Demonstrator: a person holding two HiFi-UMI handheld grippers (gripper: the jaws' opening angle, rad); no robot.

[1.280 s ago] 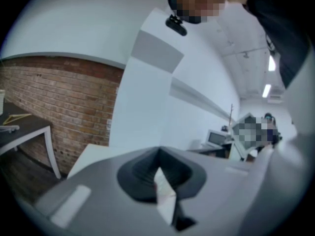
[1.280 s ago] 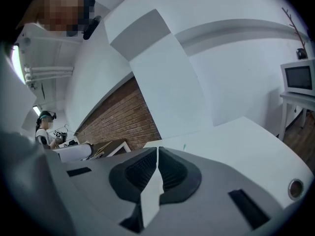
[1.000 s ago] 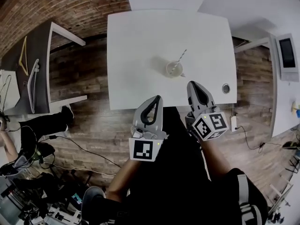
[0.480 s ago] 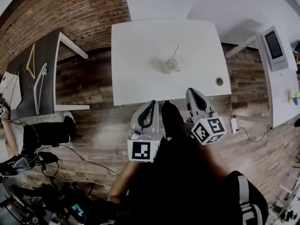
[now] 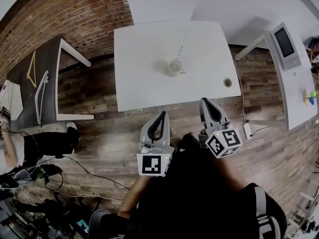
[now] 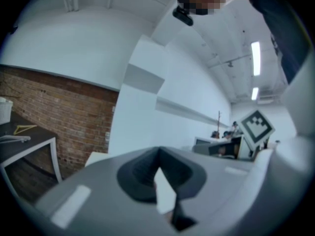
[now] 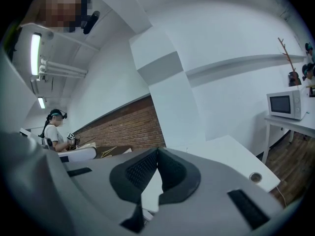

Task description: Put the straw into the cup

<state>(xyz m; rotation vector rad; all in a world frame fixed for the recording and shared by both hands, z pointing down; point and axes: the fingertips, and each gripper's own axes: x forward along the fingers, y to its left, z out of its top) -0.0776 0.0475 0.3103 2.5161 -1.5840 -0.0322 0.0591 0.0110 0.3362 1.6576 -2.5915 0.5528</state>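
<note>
Both left tongs [image 5: 162,114] and right tongs [image 5: 205,102] sit closed, empty, short of the table [image 5: 144,89] edge, cup [image 5: 174,67] well apart.

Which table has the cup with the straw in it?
The white middle table, holding the cup and straw; the dark left table bears a hanger, the right table a microwave.

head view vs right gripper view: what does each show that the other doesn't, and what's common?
Head view only: the cup with the straw standing in it, the marker cube on the right gripper, and cables on the floor.
Right gripper view only: ceiling lights, and a close look at that gripper's fingers, tips together with nothing between them.
Both: the white table, its round grommet, and the brick wall.
</note>
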